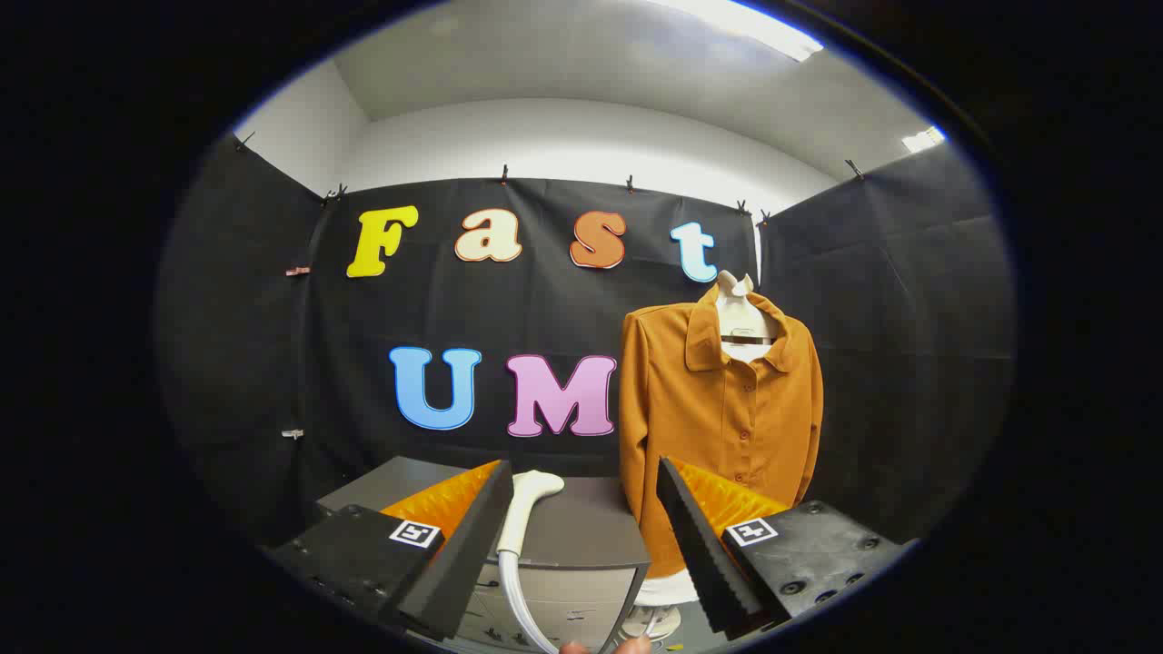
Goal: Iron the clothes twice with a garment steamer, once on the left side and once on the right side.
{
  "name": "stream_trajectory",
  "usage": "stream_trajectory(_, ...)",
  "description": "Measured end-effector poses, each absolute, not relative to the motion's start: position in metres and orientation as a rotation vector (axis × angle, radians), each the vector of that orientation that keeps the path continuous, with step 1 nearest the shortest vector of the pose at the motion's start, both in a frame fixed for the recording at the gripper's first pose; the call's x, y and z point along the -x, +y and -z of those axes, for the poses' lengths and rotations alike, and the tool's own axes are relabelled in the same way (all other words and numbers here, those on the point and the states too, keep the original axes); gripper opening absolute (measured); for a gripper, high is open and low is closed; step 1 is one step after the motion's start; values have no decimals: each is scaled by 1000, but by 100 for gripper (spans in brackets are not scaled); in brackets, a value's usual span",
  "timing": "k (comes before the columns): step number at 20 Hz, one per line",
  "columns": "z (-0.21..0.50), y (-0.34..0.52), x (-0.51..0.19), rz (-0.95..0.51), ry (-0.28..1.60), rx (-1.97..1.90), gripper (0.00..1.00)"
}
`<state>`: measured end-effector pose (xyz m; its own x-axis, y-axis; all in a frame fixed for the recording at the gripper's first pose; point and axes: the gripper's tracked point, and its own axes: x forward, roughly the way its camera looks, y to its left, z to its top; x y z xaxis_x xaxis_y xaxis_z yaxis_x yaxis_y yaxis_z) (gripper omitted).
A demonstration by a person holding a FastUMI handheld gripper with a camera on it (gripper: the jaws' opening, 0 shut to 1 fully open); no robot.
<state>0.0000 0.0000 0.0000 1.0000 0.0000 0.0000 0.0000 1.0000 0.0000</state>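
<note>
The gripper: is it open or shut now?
Open. The gripper holds nothing; its fingers stand wide apart, with the white steamer head on the grey cabinet just ahead between them.

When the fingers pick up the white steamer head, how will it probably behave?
The steamer head lies on the grey cabinet, between the open fingers. Its smooth, rounded handle may slip in a loose grip. The attached hose will probably drag and pull it downwards. It looks rigid, not floppy.
</note>
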Motion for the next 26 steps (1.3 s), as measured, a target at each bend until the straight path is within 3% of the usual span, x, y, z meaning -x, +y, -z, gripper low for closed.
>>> stream_trajectory(17,-4,42,-4,-21,37,-84,100)
stream_trajectory(21,30,46,-28,-17,163,-84,99)
stream_trajectory(26,112,64,-77,-45,450,-34,100)
